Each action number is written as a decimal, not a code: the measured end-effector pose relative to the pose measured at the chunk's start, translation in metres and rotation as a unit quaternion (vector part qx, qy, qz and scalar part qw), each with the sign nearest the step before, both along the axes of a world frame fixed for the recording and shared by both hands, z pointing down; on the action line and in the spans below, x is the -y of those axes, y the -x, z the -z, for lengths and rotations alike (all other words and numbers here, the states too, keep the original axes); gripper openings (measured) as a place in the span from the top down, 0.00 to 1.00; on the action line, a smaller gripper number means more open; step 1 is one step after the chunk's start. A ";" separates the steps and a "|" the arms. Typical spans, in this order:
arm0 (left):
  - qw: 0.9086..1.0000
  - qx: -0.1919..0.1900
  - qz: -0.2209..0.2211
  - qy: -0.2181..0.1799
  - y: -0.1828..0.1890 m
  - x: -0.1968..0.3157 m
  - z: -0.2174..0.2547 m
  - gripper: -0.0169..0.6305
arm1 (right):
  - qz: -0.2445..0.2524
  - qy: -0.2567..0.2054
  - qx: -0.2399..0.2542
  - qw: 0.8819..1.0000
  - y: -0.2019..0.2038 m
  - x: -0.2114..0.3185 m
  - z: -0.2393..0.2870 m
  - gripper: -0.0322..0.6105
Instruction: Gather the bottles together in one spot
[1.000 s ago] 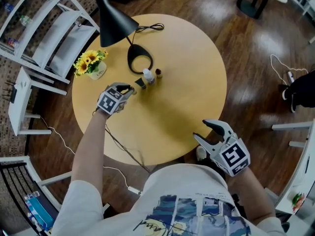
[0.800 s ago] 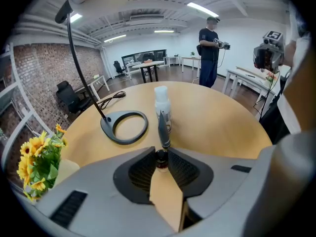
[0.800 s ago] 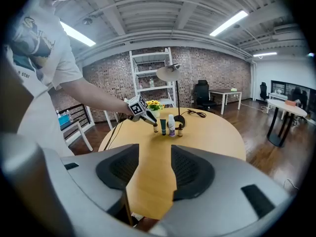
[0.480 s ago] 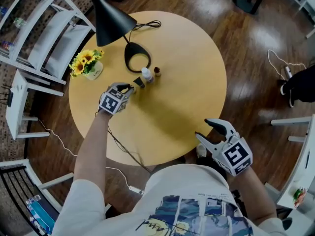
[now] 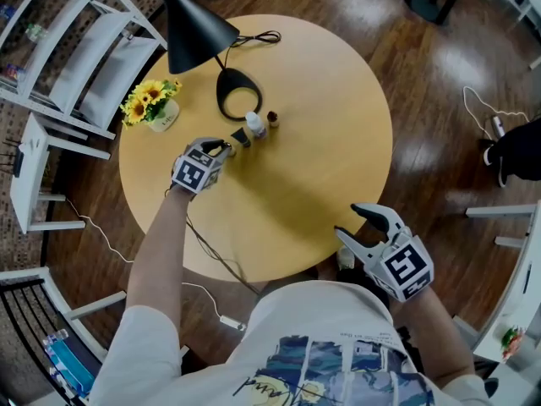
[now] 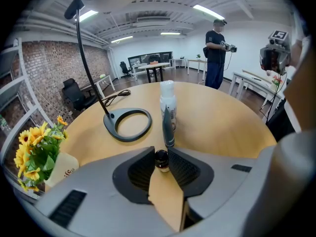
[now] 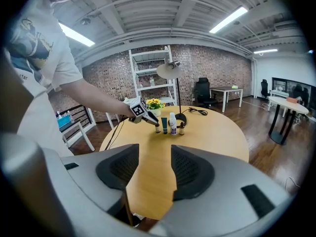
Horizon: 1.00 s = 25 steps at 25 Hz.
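A small dark bottle with a black cap (image 6: 161, 161) stands between the pads of my left gripper (image 6: 161, 151), which is shut on it at the table surface. Just beyond it stand a dark green tube (image 6: 168, 128) and a white bottle (image 6: 168, 98). From the right gripper view the row reads small bottle (image 7: 157, 128), tube (image 7: 164, 126), white bottle (image 7: 173, 124) and a brown bottle (image 7: 181, 128). In the head view my left gripper (image 5: 226, 148) reaches the group beside the lamp base. My right gripper (image 5: 355, 224) hangs open and empty over the table's near edge.
The round wooden table (image 5: 321, 159) carries a black lamp with a ring base (image 5: 238, 91) and a sunflower vase (image 5: 154, 110) at the left. White chairs and a shelf (image 5: 68, 57) stand left of the table. A person (image 6: 216, 53) stands far off.
My left gripper has sunk a little toward the table with the small bottle, next to the tube. The right gripper has kept still.
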<state>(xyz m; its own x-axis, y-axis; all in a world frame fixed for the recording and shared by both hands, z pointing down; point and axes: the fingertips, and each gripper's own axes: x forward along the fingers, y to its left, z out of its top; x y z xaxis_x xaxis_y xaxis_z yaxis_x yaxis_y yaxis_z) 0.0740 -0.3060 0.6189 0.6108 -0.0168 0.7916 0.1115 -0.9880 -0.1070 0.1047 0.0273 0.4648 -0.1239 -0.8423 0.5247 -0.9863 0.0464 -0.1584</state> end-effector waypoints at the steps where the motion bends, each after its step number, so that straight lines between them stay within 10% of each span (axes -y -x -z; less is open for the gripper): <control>1: 1.000 -0.001 0.001 -0.001 0.000 0.000 0.001 0.84 | 0.001 -0.001 0.000 1.000 0.000 0.000 -0.001 0.59; 17: 0.990 -0.079 0.114 -0.014 0.034 -0.029 0.074 0.82 | 0.044 -0.023 -0.014 0.999 -0.003 -0.005 0.006 0.59; 25: 0.943 -0.178 0.274 0.064 0.086 -0.118 0.118 0.82 | 0.070 -0.038 -0.017 0.997 -0.010 -0.024 0.006 0.59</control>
<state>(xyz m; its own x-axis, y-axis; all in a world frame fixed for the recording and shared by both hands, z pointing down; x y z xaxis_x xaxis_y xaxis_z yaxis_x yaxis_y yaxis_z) -0.0123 -0.1877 0.5009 0.7659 -0.3257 0.5544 -0.4400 -0.8942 0.0825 0.1143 0.0515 0.4590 -0.2263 -0.8554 0.4659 -0.9740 0.1950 -0.1152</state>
